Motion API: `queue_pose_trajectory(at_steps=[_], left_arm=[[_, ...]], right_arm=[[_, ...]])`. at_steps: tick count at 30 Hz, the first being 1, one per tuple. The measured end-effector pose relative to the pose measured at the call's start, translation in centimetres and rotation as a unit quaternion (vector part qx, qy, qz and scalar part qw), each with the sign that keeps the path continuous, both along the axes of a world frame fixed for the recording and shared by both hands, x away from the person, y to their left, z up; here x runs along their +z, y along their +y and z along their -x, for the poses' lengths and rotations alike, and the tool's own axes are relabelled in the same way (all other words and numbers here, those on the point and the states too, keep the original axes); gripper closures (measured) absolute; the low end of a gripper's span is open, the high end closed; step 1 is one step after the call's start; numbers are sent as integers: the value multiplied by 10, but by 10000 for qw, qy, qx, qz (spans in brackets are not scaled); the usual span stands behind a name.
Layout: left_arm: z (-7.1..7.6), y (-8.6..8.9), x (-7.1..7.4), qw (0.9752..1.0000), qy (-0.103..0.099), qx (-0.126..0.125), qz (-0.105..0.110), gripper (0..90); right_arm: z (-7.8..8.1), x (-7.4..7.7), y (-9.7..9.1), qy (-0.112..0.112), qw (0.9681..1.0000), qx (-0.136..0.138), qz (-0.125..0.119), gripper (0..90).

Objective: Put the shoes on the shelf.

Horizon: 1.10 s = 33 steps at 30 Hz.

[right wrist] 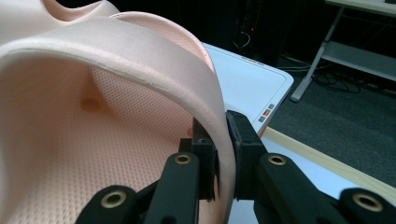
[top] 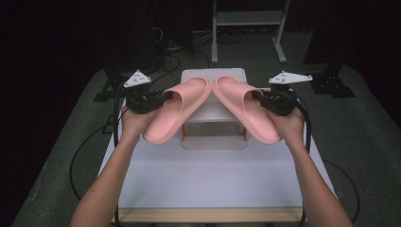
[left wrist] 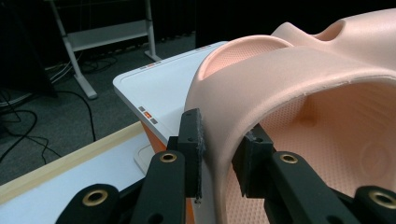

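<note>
Each gripper is clamped on a strap edge: left gripper (top: 163, 96) on the left pink foam slide sandal (top: 176, 109), right gripper (top: 257, 96) on the right pink foam slide sandal (top: 246, 112). Both sandals hang above the white lidded plastic box (top: 215, 124) at the far middle of the white worktop (top: 208, 179), toes almost touching.

Risk: the thin edge grip may slip; a sandal would drop onto the box.

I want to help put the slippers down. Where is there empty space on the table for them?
The white table is bare in front, between the clear box and the wooden front edge. It is crowded farther back: the left gripper and right gripper each hold a pink slipper over the box, toes nearly touching.
</note>
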<state>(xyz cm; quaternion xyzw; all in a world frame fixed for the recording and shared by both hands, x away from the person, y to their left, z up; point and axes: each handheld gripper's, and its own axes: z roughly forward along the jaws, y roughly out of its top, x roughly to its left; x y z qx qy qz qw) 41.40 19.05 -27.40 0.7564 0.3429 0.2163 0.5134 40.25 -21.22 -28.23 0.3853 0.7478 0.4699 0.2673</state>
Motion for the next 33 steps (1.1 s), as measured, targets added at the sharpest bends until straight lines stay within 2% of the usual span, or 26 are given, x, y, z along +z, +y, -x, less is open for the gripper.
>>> queue_pose_trajectory(at_steps=[5,18,33], left_arm=[[-6,-3,-2,10000,20,26,-40,743],[-25,-11,-1,9998,102,155,-92,739],[-44,-17,-4,9991,205,358,-111,730]], right_arm=[[-7,-2,1,61,10000,-34,38,819],[-20,-7,-1,207,9997,-129,-58,817],[-36,-5,5,295,9992,-248,-46,803]])
